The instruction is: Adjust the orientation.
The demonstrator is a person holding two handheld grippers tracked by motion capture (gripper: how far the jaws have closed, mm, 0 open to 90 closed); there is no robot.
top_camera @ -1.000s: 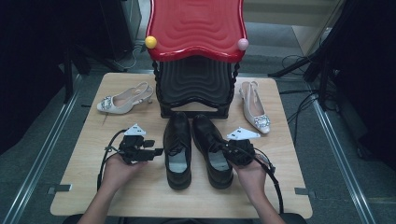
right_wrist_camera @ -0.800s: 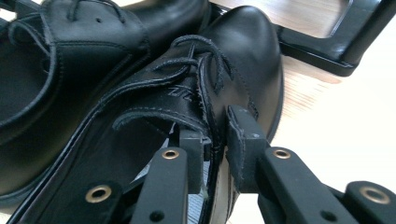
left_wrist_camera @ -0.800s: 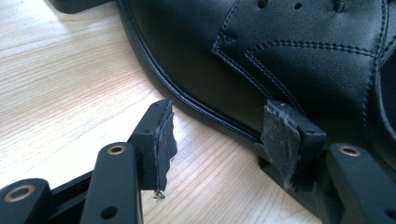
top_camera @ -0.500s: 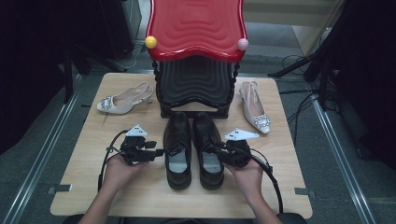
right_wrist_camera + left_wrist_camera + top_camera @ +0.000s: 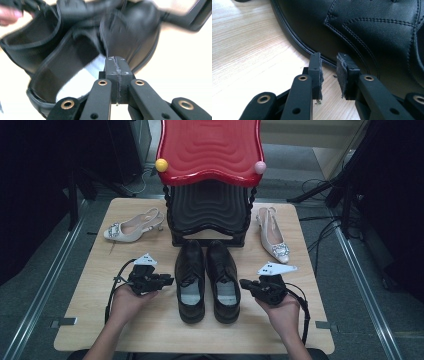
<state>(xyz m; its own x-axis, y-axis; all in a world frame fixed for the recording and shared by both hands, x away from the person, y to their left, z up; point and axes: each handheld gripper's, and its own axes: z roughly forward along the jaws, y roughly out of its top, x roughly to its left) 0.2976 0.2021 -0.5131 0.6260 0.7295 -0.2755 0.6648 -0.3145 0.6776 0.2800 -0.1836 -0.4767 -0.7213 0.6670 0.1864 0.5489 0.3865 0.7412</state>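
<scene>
Since before, right gripper moves away from the right black shoe and closes empty; left gripper, closing, remains slightly apart beside the left black shoe.

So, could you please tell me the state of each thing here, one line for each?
Left gripper: jaws have just been closing, a gap remains, nothing between them.
Right gripper: shut, empty.
Pair of black leather lace-up shoes: upright, side by side, free.
Left beige slingback heel: upright on the wooden table.
Right beige slingback heel: upright.
</scene>
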